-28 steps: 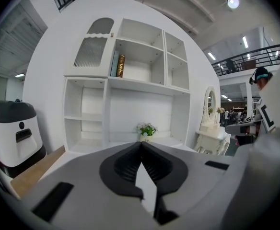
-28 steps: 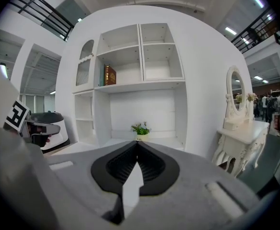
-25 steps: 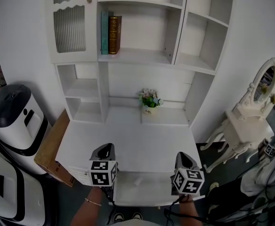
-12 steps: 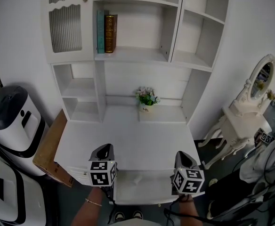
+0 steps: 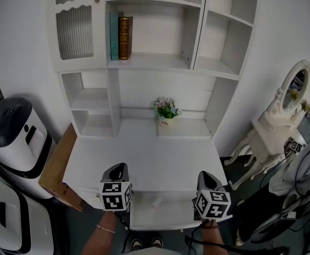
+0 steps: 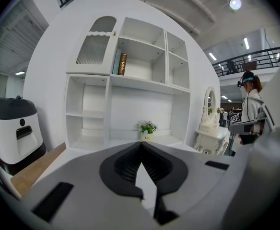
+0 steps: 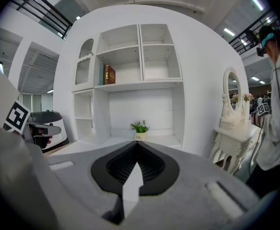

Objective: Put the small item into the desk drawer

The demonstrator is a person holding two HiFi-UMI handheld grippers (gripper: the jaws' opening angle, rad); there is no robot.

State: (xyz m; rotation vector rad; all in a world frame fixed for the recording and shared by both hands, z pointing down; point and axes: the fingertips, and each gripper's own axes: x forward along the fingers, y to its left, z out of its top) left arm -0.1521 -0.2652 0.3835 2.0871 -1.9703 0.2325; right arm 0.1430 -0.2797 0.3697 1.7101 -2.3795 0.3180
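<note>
White desk drawer (image 5: 157, 209): set in the front edge of the white worktop (image 5: 144, 158), between the two tongs; it appears shut, contents unseen. A small white pot of flowers (image 5: 166, 112) stands at the worktop's back. A teal book (image 5: 114, 36) and a brown book (image 5: 126, 37) stand upright on a shelf above. Left tongs (image 5: 120, 167) and right tongs (image 5: 204, 175): pressed together, empty.

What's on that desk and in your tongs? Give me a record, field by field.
left tongs: shut, nothing between them
right tongs: shut, nothing between them
flower pot: upright at the back of the desk, untouched
desk: white, with both tongs near its front edge
books: two, upright on an upper shelf
</note>
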